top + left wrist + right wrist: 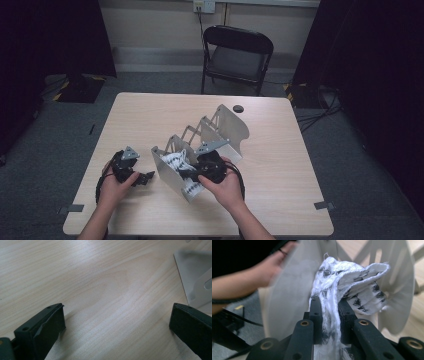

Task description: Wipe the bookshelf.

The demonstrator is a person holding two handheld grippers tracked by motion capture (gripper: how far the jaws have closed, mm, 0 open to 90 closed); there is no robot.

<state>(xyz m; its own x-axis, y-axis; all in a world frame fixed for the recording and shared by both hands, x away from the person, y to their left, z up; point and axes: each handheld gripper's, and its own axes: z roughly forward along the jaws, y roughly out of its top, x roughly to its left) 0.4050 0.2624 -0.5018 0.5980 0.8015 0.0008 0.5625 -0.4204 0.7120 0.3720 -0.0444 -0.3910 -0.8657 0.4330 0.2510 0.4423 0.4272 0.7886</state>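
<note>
**Cloth Caught at the Rack**

The right hand-held gripper [328, 302] was clenched on one white cloth with black triangles [352, 282], holding it over the nearest slot of the single metal rack [227, 127] near the table's [150, 110] front edge — apparently to draw it clear. The left hand-held gripper [117, 322] rested released beside the rack — empty, seemingly in reserve.
</note>
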